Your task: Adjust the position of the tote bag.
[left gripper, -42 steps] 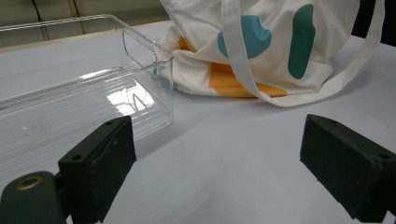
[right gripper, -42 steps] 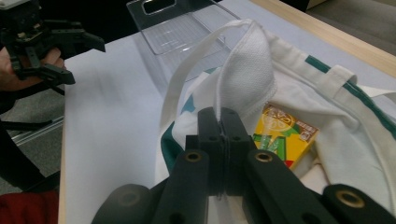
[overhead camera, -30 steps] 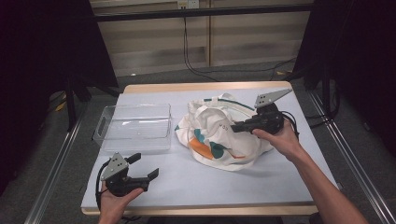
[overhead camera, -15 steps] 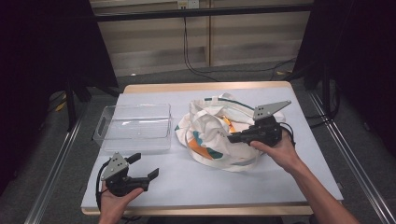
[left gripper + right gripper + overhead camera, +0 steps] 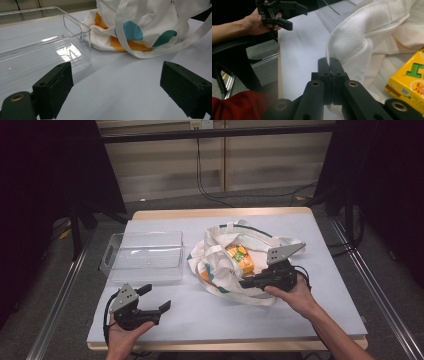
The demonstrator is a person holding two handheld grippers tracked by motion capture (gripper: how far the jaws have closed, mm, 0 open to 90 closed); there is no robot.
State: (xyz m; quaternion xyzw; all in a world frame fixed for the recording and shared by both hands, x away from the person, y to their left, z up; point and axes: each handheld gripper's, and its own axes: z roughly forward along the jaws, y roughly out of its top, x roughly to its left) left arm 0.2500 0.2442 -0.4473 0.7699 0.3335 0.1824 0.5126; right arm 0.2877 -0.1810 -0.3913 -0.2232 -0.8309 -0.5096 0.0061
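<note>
Pinched the rim of the tote bag [image 5: 225, 265], just right of table centre, with closed right gripper [image 5: 329, 72], pulling it toward 6 o'clock to expose the yellow box [image 5: 241, 259]; left gripper [image 5: 159, 299] waited open and empty at 7 o'clock, probably needed next for reaching in.

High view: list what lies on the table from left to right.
Left tongs, open, near the front edge → clear plastic bin → white tote bag with teal and orange patches → yellow box inside the bag → right tongs, shut on the bag's cloth.
</note>
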